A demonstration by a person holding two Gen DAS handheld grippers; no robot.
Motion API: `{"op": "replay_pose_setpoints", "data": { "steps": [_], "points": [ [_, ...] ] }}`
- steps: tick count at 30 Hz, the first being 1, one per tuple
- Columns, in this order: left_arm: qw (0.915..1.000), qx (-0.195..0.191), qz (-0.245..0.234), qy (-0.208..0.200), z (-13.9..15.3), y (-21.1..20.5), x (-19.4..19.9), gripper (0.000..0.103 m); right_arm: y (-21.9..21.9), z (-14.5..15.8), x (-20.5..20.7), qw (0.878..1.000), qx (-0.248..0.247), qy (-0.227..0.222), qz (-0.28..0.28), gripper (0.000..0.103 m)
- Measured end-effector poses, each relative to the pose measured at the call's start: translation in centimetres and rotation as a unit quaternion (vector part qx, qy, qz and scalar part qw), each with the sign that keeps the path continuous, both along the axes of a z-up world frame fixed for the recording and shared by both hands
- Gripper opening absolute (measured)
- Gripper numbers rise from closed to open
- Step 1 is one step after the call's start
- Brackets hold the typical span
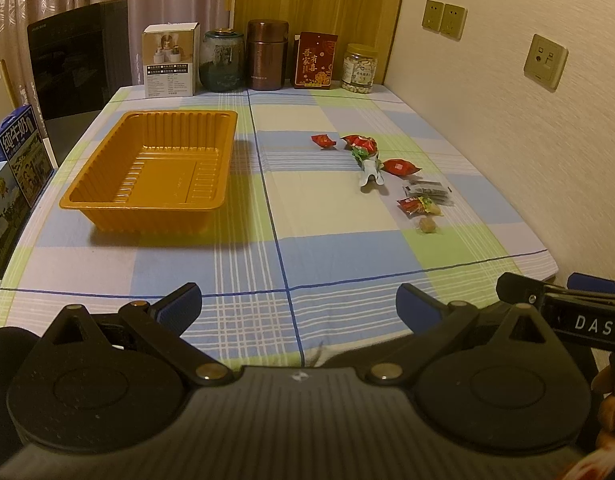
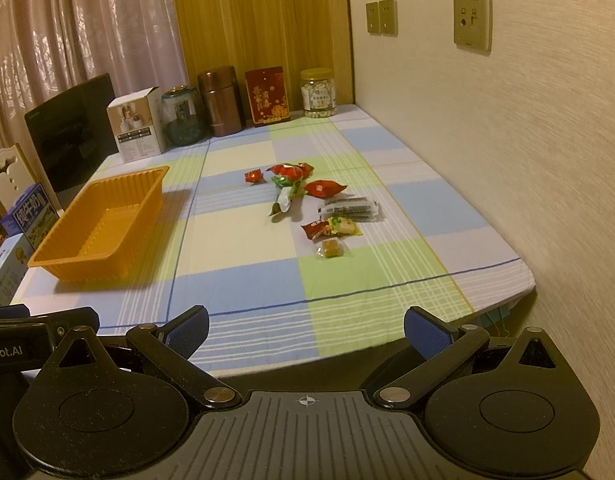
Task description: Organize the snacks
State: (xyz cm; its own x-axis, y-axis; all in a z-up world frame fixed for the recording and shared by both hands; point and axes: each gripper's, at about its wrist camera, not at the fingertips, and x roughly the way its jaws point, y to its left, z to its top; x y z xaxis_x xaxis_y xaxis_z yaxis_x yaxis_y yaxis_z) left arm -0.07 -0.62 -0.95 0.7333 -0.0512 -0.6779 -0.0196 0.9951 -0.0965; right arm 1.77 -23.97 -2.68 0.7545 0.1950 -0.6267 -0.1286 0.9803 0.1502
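The left gripper (image 1: pixel 299 308) and the right gripper (image 2: pixel 305 330) are both held back at the near edge of the table (image 1: pixel 267 264), each with its jaws spread wide and nothing between them. This withdrawn, level pose is judged to be a starting stance: both cameras are given a full view of the work area before any reach is made.

An empty orange plastic tray (image 1: pixel 107 200) is set on the left half of the checked tablecloth, its open top facing up so that items can be dropped in from above. The wrapped snacks are scattered on the right half, well apart from the tray: a small red candy (image 2: pixel 254 176), a red-wrapped cluster (image 2: pixel 289 170), a dark flat packet (image 2: pixel 349 208) and a clear-wrapped brown sweet (image 2: pixel 329 249). None has yet been transferred.

Jars, tins and boxes are lined along the far edge, clear of the working area.
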Motion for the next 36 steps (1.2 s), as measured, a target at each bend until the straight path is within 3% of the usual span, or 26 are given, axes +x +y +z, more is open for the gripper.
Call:
{"op": "replay_pose_setpoints", "data": {
  "steps": [26,36],
  "points": [
    [1.0000,-0.005,0.002,0.000,-0.3,0.0,0.1,0.103,0.0,-0.5,-0.2,1.000,0.000,0.002,0.001,0.103],
    [0.9990,-0.042,0.007,0.012,-0.7,0.9,2.6,0.103,-1.9,-0.2,1.8,0.999,0.009,-0.023,-0.026,0.103]
  ]
}}
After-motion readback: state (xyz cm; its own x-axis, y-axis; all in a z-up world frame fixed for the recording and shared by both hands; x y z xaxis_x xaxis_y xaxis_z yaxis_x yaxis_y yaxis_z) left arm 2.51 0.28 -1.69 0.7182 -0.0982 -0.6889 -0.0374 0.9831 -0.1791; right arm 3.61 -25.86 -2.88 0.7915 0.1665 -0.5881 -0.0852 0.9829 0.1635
